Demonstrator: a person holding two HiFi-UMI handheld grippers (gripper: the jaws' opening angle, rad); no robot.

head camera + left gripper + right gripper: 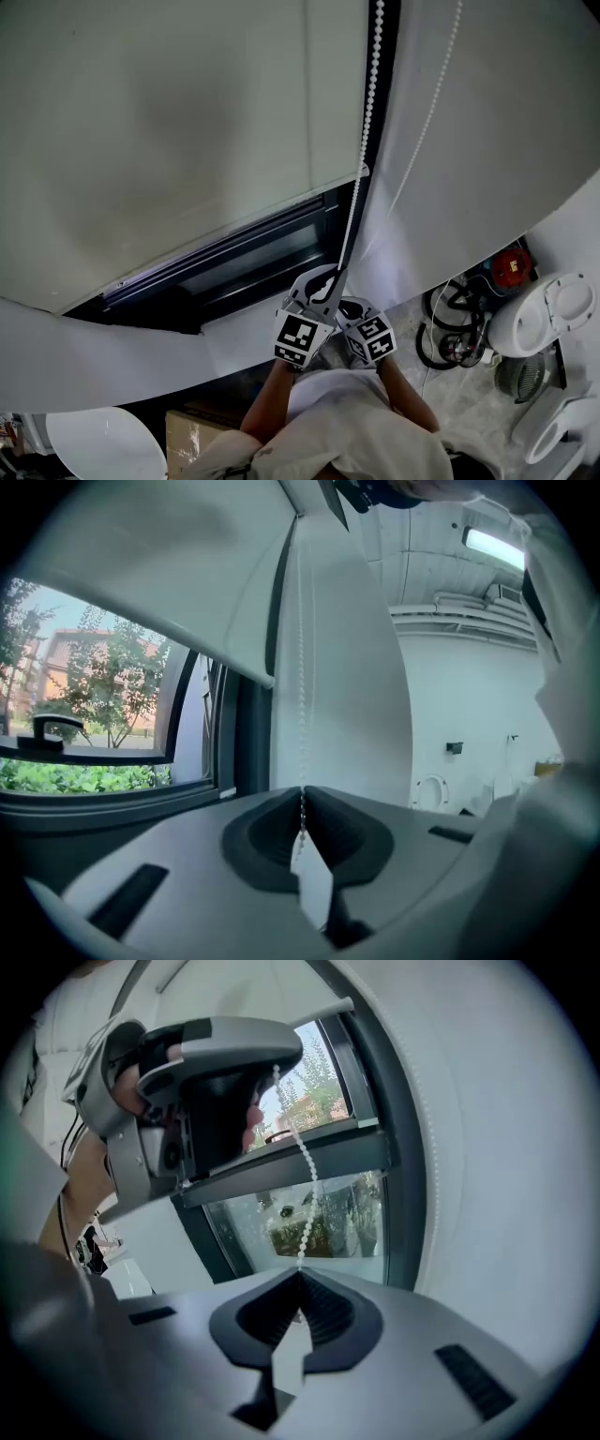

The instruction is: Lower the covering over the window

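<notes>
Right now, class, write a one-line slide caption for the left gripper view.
Left gripper shut on the bead chain, beside a partly lowered roller blind with the window uncovered below.

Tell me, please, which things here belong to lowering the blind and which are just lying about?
Job in hand: white fabric roller blind, white plastic bead chain, dark-framed window, left gripper and right gripper, both shut on the chain.
Lying about: white toilet, black coiled cables, round red object, brown cardboard box.
</notes>
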